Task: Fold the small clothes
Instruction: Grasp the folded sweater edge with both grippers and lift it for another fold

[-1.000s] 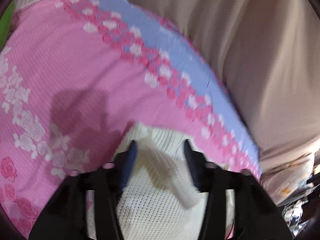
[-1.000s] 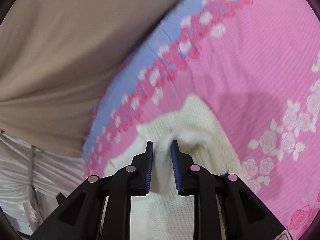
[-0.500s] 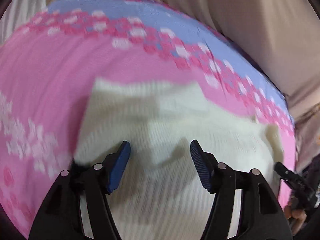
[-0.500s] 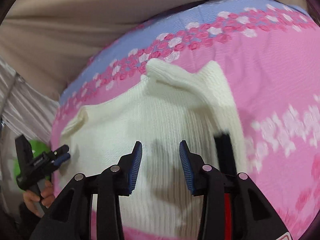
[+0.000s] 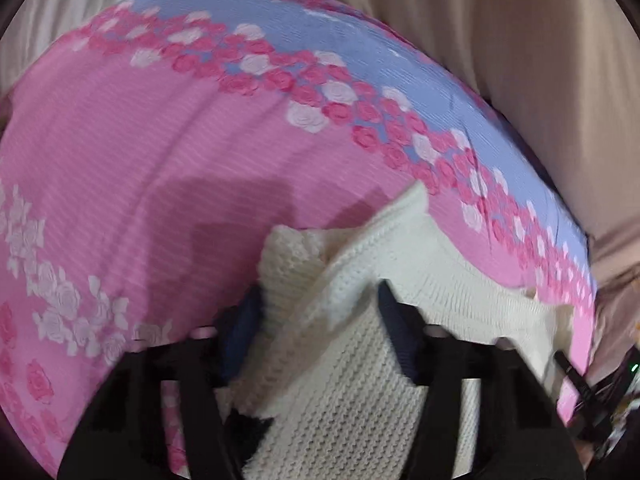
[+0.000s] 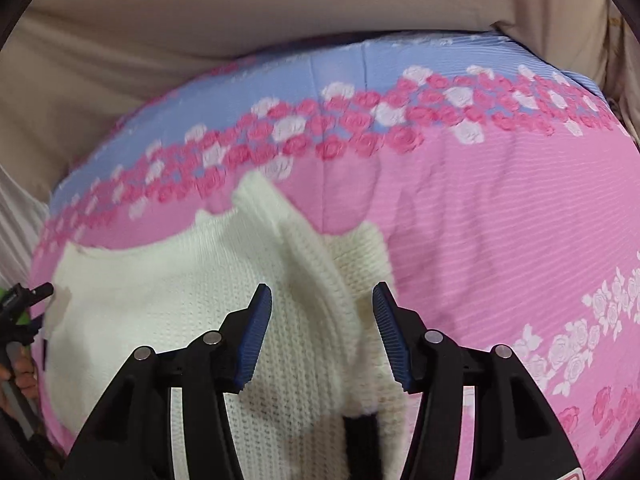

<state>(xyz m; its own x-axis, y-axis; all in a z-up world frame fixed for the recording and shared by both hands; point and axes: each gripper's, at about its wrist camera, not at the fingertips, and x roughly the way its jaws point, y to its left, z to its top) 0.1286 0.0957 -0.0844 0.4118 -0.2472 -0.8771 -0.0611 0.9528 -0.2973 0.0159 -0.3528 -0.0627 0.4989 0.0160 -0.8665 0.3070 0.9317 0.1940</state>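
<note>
A cream knit garment point(image 5: 348, 400) lies on a pink bedspread point(image 5: 140, 160) with rose print and a blue border. My left gripper point(image 5: 316, 320) has a raised fold of the knit bunched between its blue pads; its jaws are closing and the cloth fills the gap. In the right wrist view the garment point(image 6: 168, 304) spreads out to the left, with a thick ridge running up between the pads of my right gripper point(image 6: 318, 312). Those jaws are opening, and there is a gap between the ridge and each pad. The left gripper point(image 6: 24, 300) shows small at the left edge.
Beige fabric point(image 6: 160, 20) rises behind the bedspread's point(image 6: 500, 240) blue border. A hand point(image 6: 24, 376) holds the other gripper's handle at the left edge of the right wrist view. Dark clutter sits at the lower right of the left wrist view.
The garment was carried bunched, then laid flat. Now the left pads have a raised fold between them, and the right pads have spread wider around the knit ridge.
</note>
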